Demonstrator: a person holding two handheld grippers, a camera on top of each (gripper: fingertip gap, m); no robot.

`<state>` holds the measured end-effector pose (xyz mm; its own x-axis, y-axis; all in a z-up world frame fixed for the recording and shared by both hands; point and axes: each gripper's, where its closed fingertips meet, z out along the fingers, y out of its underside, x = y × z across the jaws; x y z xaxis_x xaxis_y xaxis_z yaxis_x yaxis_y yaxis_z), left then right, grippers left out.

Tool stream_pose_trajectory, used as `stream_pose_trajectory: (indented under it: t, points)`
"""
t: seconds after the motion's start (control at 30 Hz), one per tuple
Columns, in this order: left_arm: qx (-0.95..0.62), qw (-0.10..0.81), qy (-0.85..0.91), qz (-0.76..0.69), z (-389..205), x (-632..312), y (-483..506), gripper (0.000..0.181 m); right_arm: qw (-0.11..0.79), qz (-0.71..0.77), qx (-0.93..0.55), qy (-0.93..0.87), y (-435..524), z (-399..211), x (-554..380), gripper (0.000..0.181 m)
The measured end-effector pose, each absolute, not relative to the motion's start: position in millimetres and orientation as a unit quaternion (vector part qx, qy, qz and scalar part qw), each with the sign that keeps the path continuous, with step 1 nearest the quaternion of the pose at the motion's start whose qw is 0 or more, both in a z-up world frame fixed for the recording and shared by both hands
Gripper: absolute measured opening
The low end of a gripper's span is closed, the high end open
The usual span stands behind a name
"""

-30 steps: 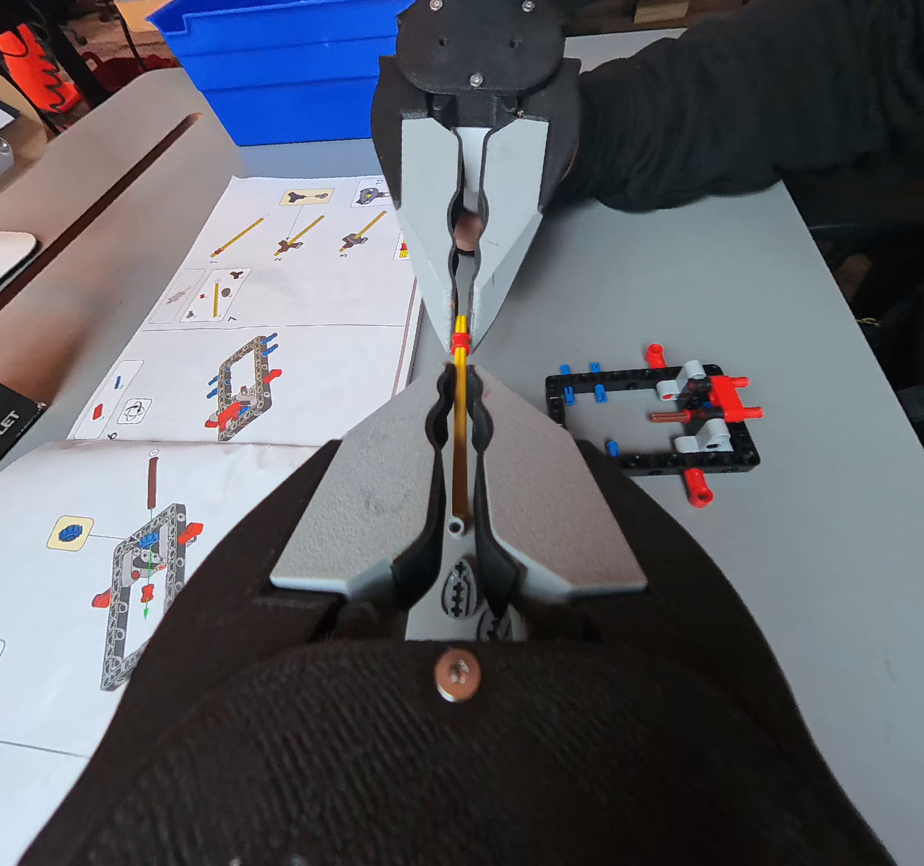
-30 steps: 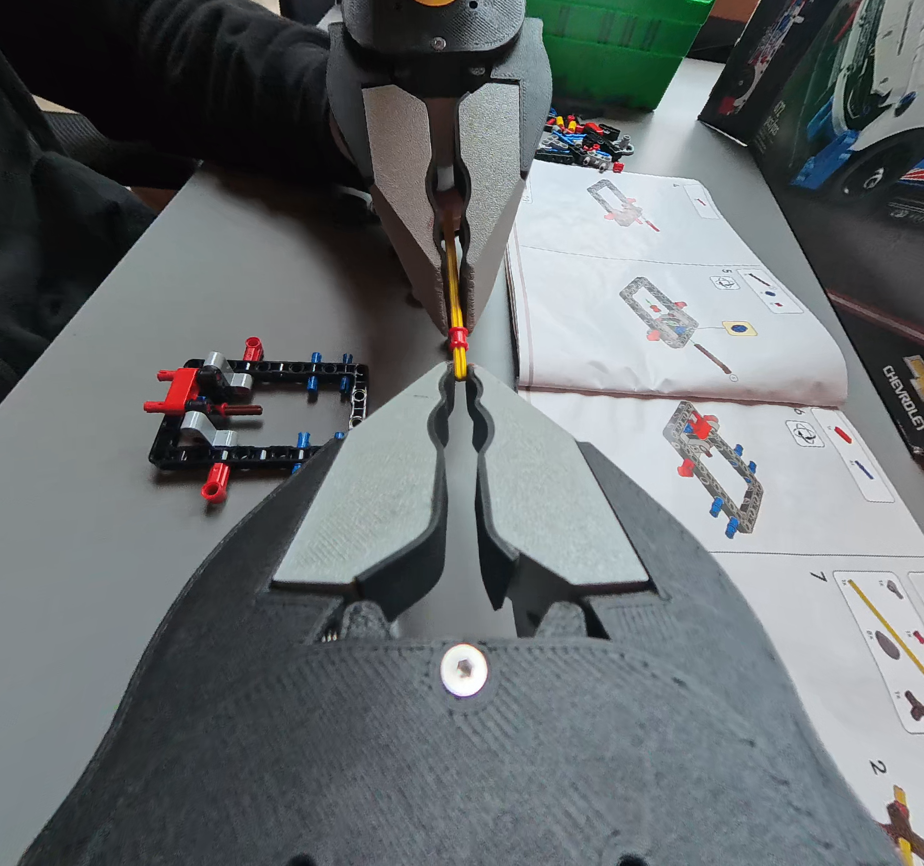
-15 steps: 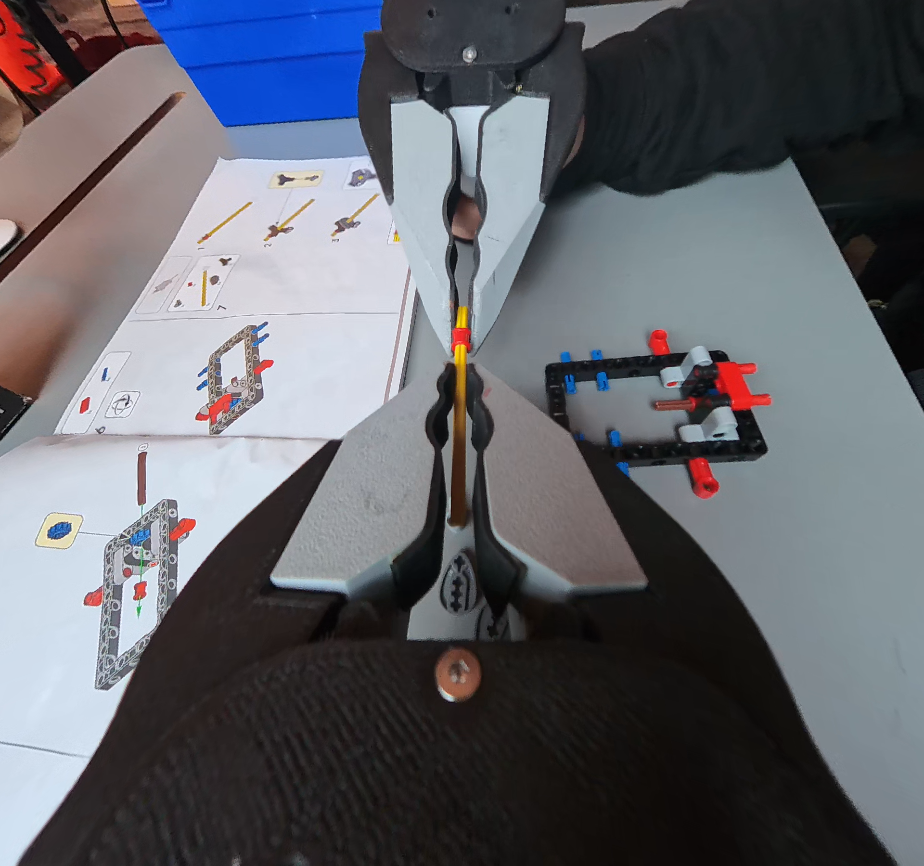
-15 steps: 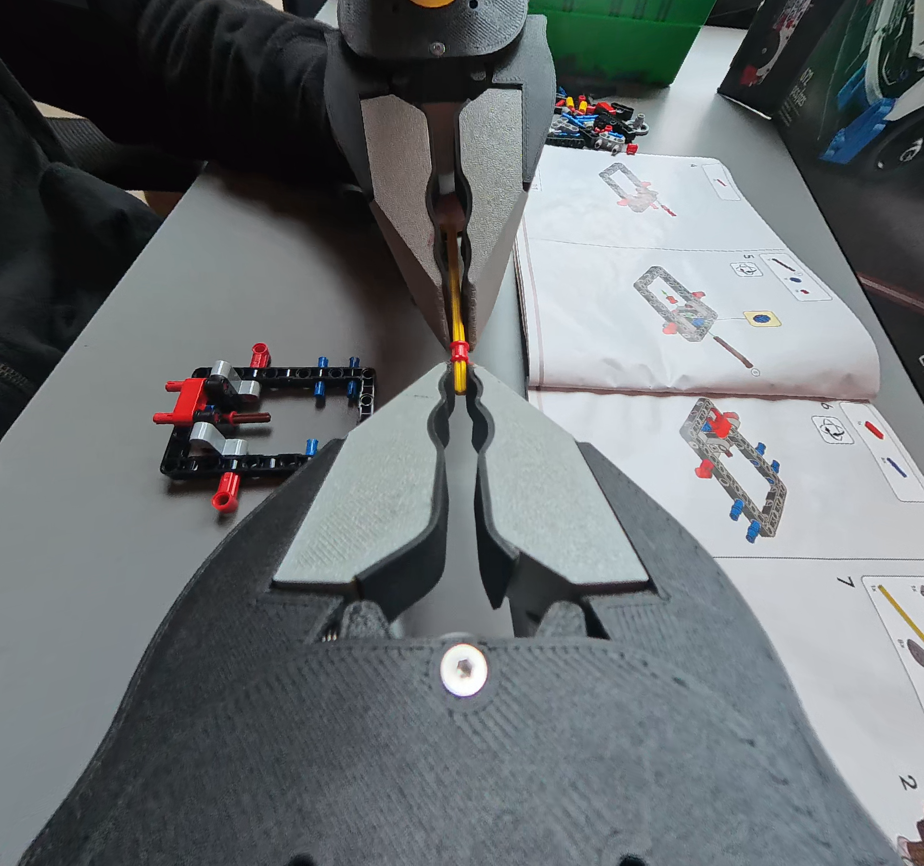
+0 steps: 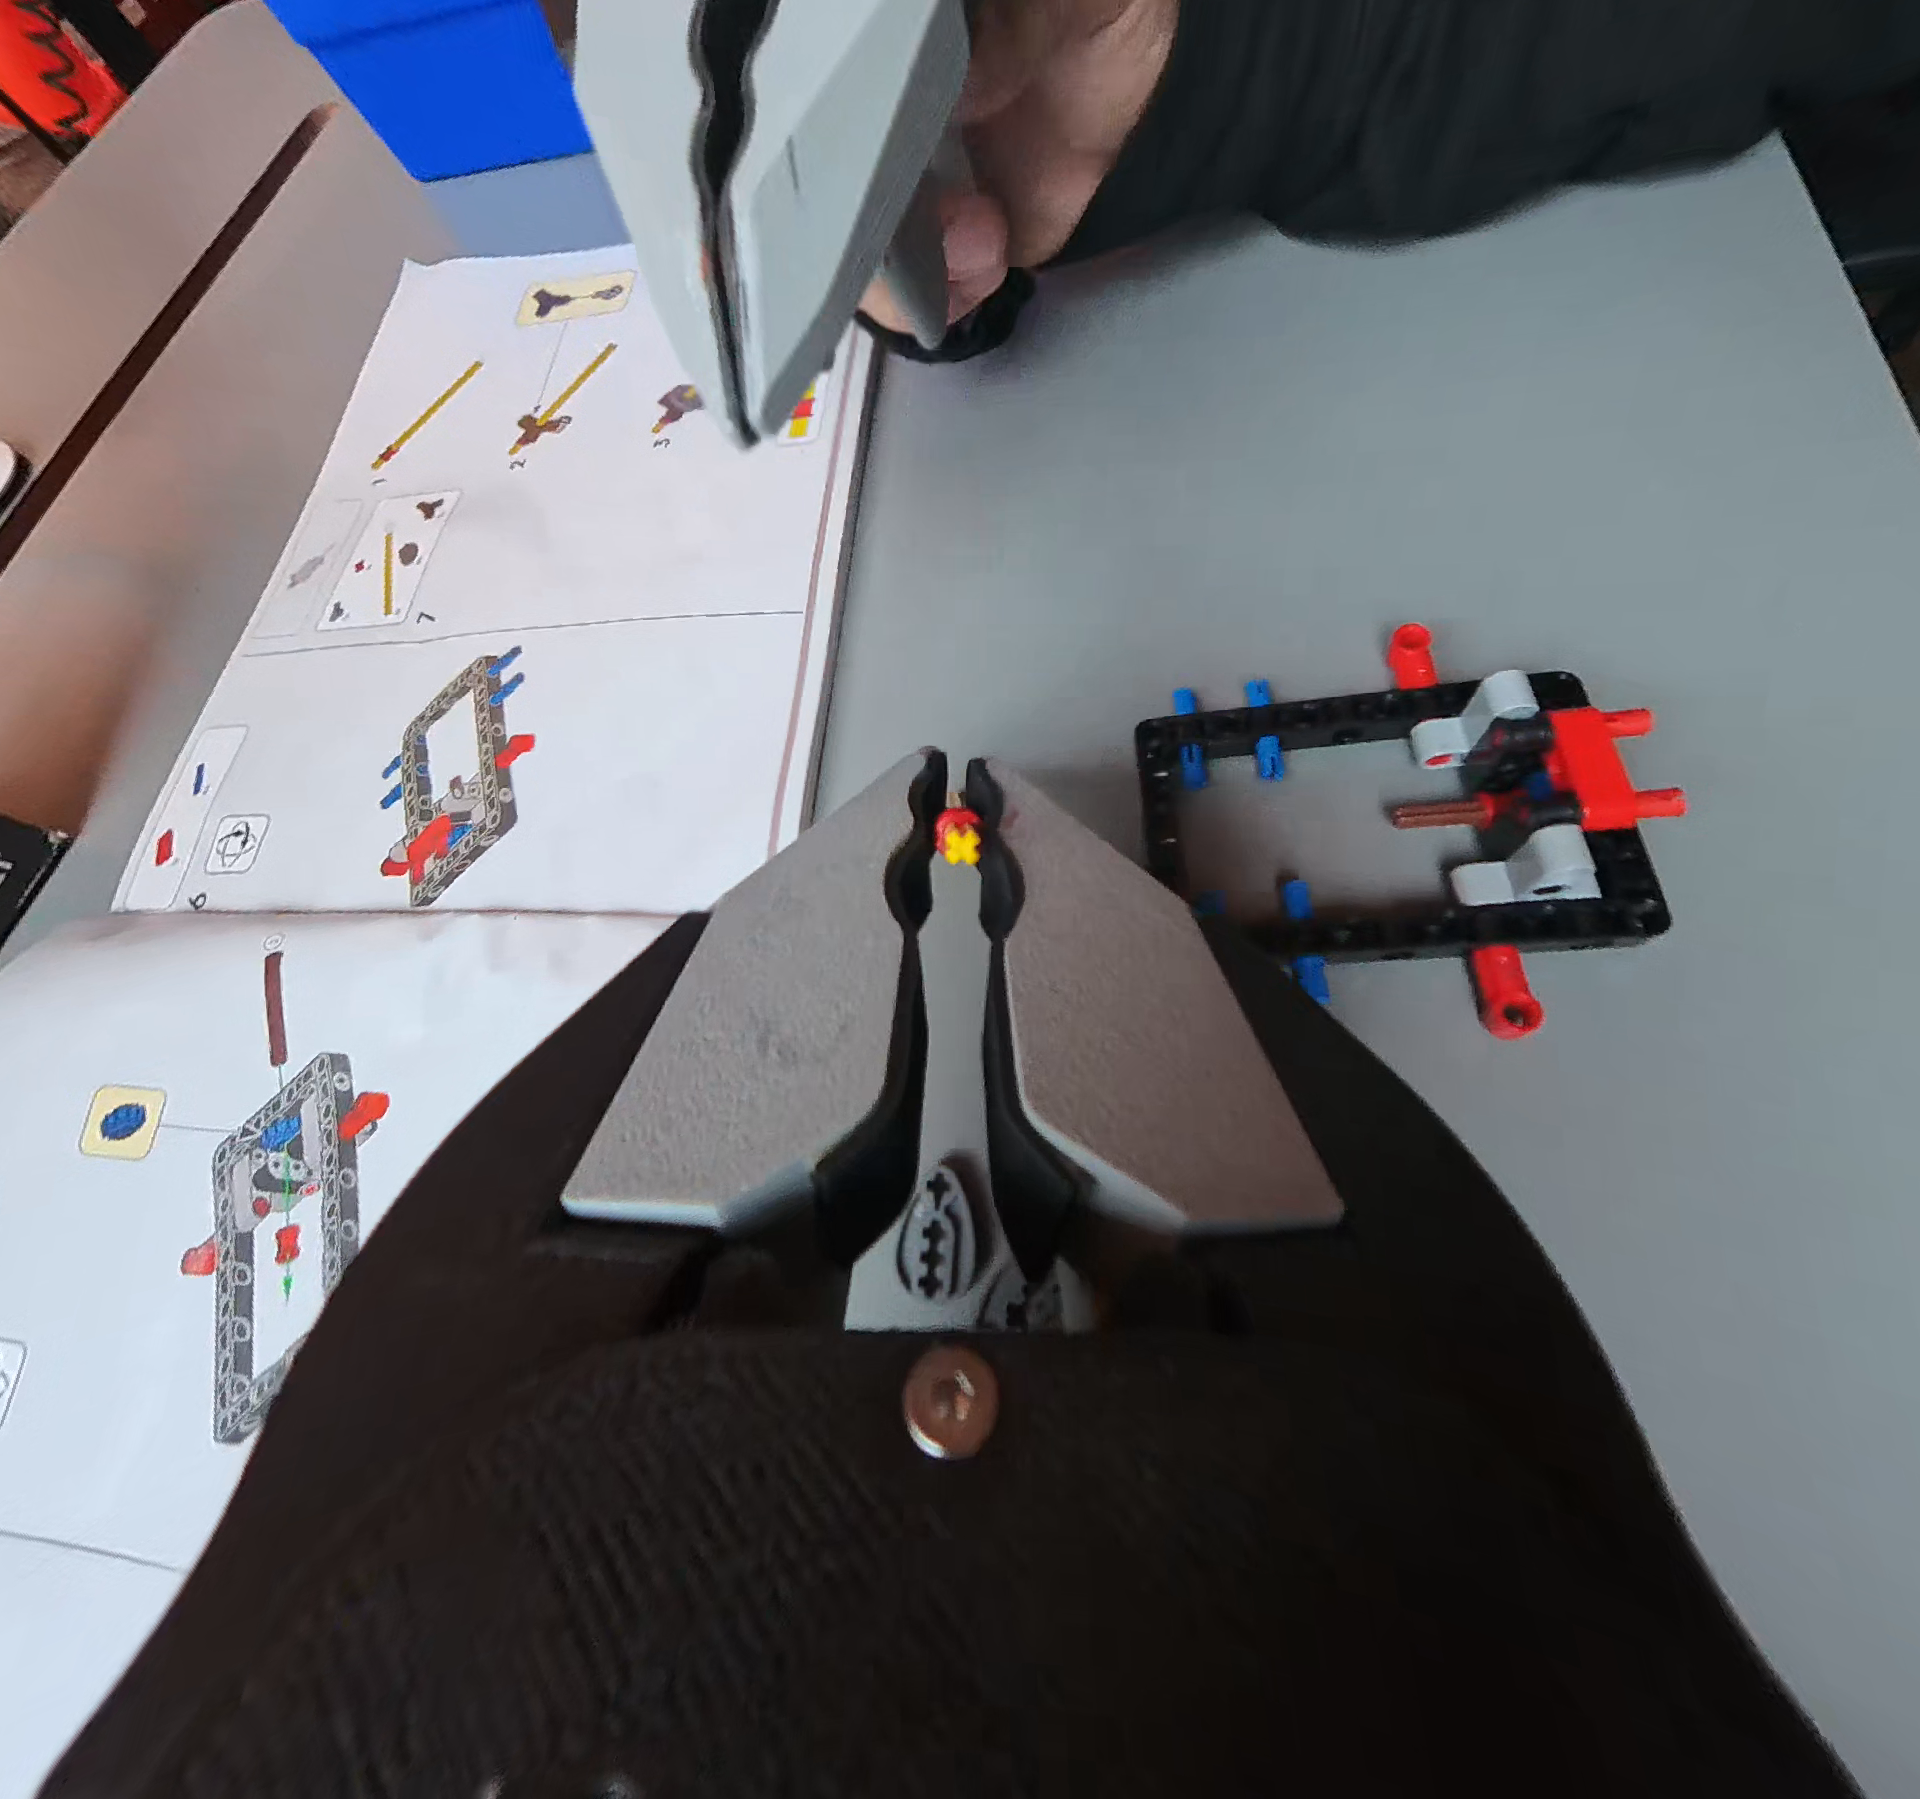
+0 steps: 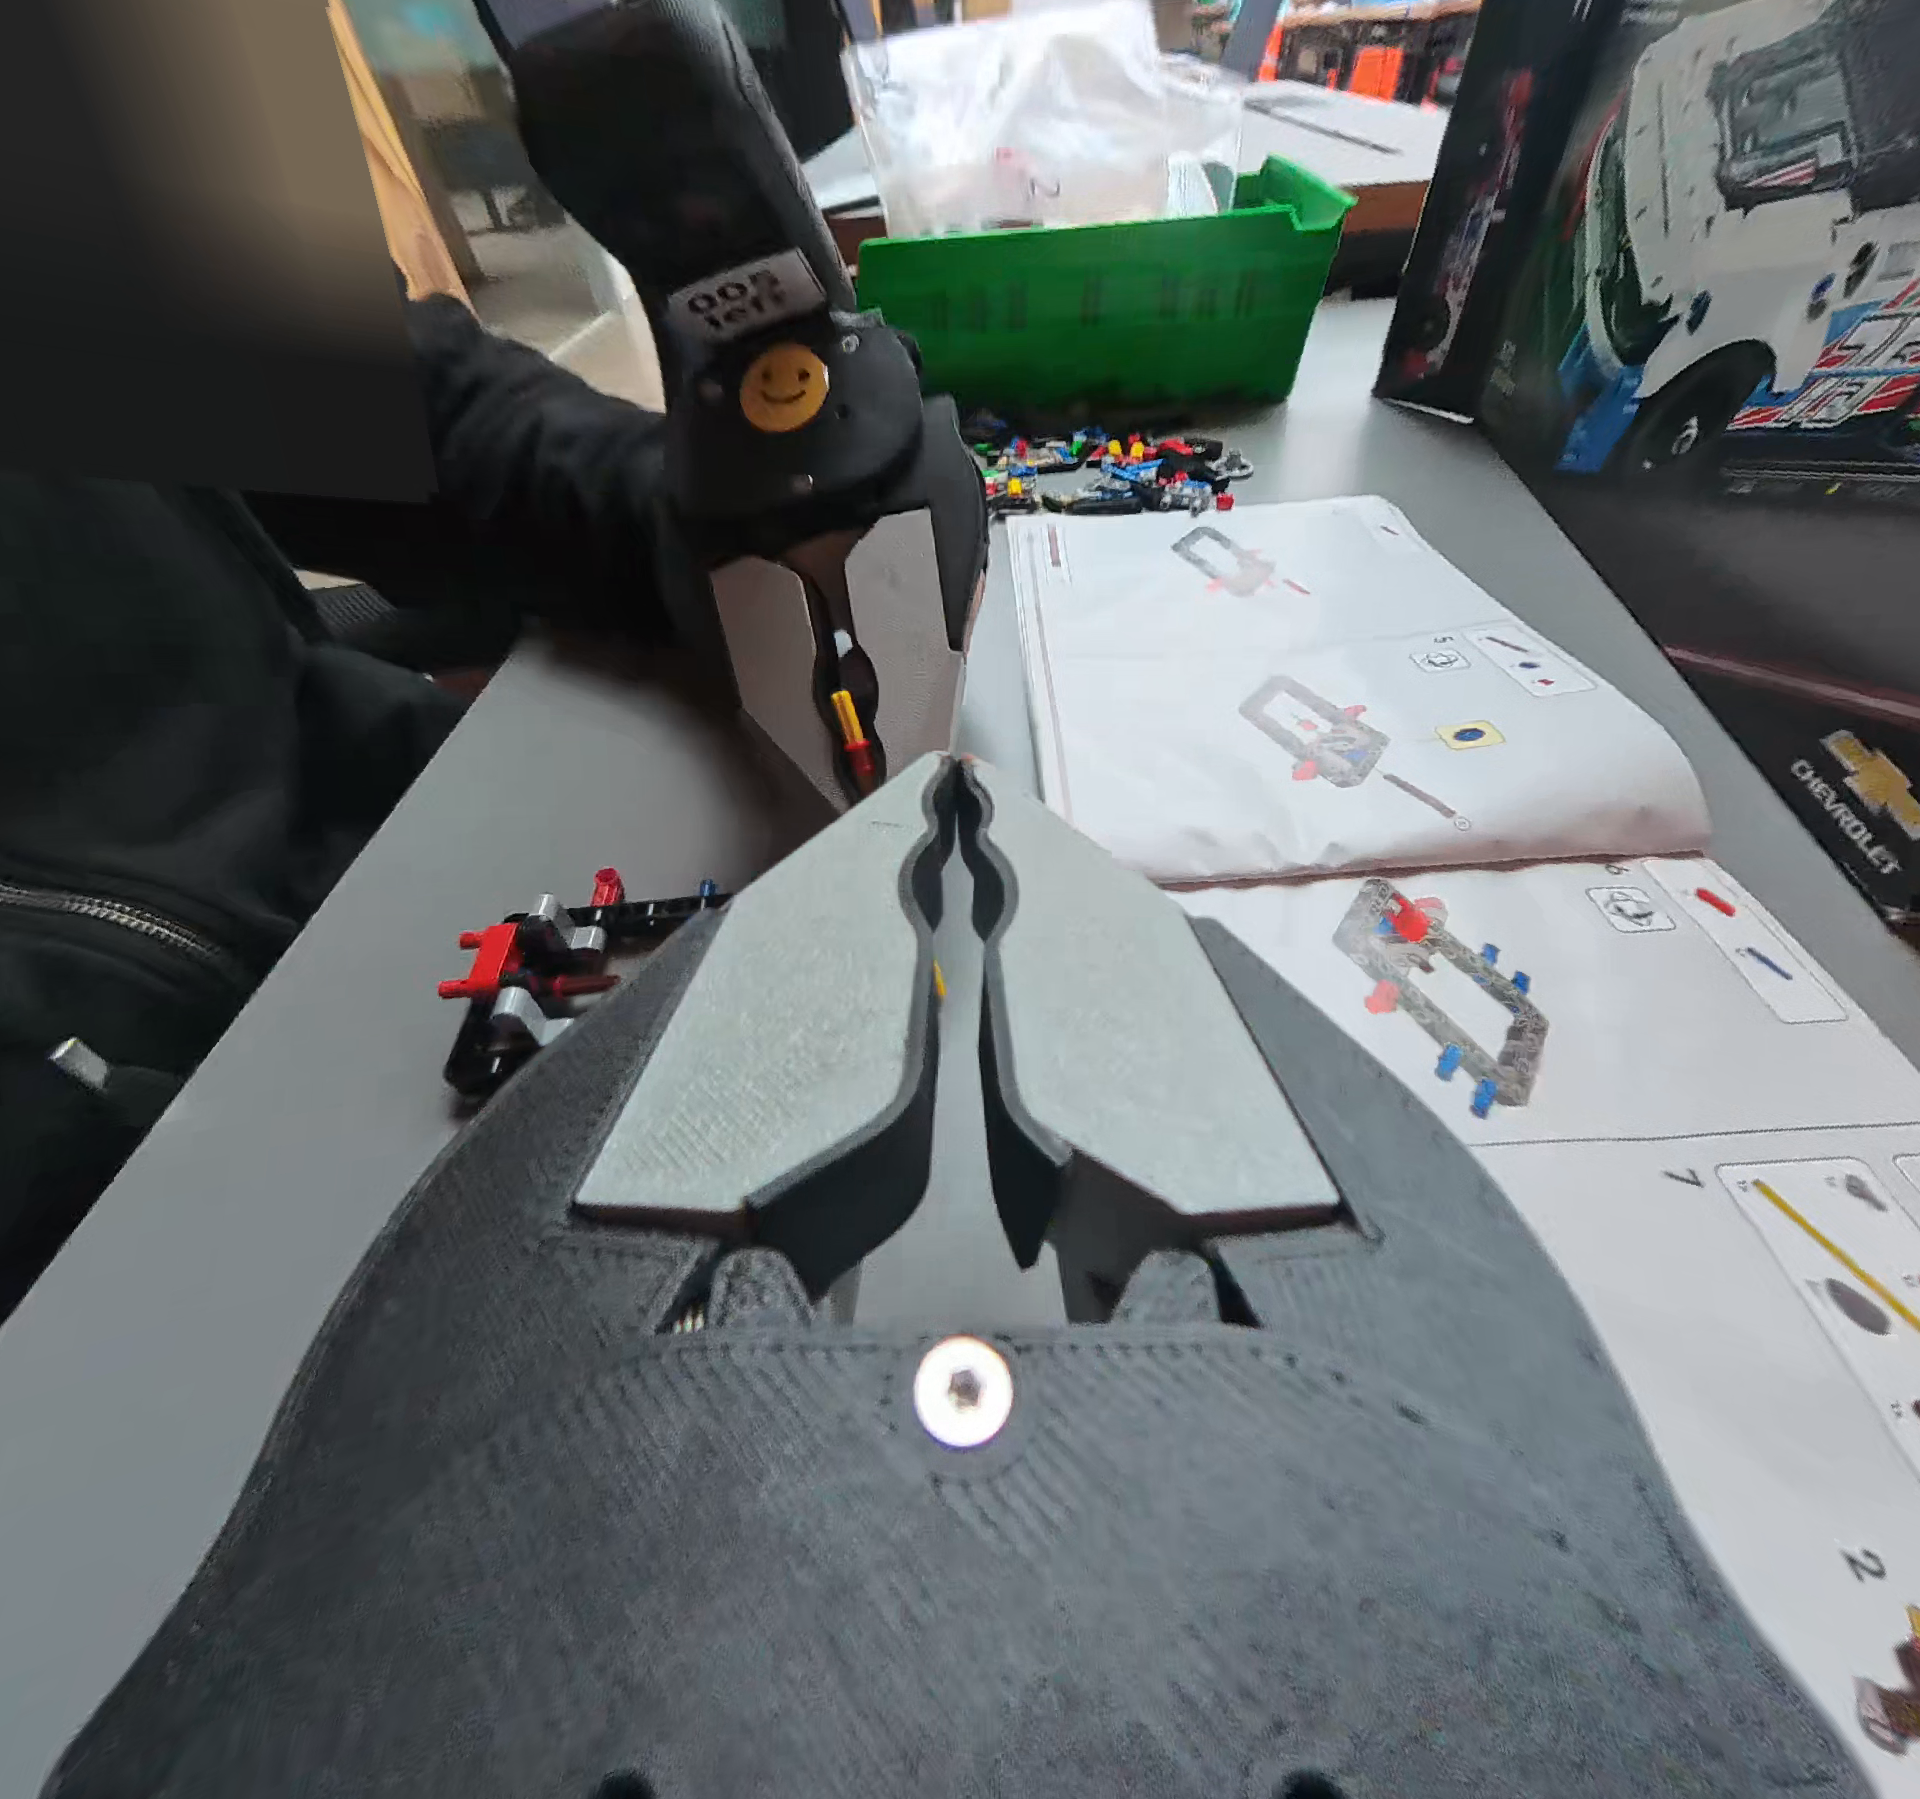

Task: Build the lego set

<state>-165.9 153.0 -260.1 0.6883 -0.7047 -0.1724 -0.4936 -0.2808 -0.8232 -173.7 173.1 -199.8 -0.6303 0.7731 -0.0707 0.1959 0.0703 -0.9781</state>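
One yellow Lego axle with a red bushing sits clamped in the left gripper, one black rectangular Lego frame lies on the grey table, and the right gripper is closed, empty.

Black frame partly hidden

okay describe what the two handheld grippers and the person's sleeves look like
Both the left gripper and right gripper have black textured bodies, a silver screw, and grey wedge-shaped fingers with wavy black inner pads. The left one carries a yellow smiley sticker. The person wears black sleeves.
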Motion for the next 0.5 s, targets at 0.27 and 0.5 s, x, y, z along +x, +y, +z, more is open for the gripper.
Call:
stream_pose_trajectory:
  t: [0.27,0.5]
  points:
    - [-0.795,0.464,0.372,-0.117,-261.0,-167.5,153.5,0.001,0.248,0.551,-0.345,-0.718,164.4,-217.3,-176.3,0.0]
    - [-0.798,0.47,0.362,-0.111,-260.4,-171.8,156.5,0.001,0.233,0.538,-0.332,-0.739,151.7,-226.5,-175.0,0.0]
